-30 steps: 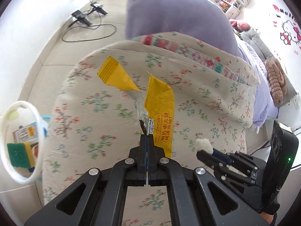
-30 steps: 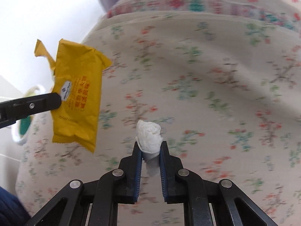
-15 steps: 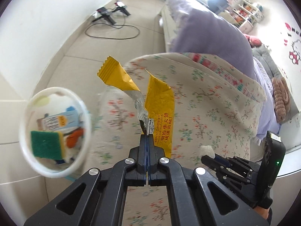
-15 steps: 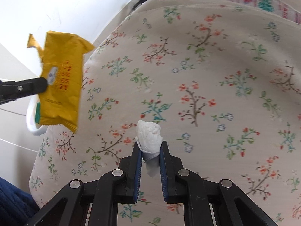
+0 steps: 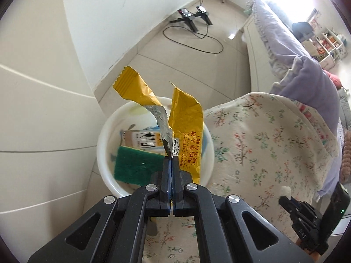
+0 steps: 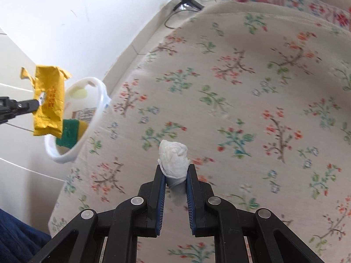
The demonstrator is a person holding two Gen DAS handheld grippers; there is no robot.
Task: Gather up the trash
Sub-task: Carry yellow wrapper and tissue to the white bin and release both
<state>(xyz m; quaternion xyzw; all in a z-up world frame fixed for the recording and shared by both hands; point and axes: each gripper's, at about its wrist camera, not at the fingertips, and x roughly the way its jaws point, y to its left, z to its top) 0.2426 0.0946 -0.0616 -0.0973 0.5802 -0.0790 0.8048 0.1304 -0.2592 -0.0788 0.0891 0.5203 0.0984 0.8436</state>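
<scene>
My left gripper (image 5: 171, 161) is shut on a torn yellow snack wrapper (image 5: 186, 129) and holds it above a white round bin (image 5: 103, 140) that stands on the floor beside the bed. The bin holds a green sponge (image 5: 133, 166) and a carton (image 5: 142, 140). My right gripper (image 6: 175, 169) is shut on a crumpled white tissue (image 6: 174, 157) above the floral bedspread (image 6: 241, 109). In the right wrist view the wrapper (image 6: 49, 100), the left gripper (image 6: 37, 104) and the bin (image 6: 99, 109) show at the left. The right gripper (image 5: 285, 198) shows at the lower right of the left wrist view.
A white wall (image 5: 109, 22) stands behind the bin. A tripod stand and a black cable (image 5: 193, 19) lie on the tiled floor beyond. A purple pillow (image 5: 307, 81) lies on the bed, with shelves (image 5: 324, 43) far behind.
My left gripper has carried the wrapper left, off the bed, to above the bin. My right gripper, still holding the tissue, has moved toward the bed's edge near the bin.
</scene>
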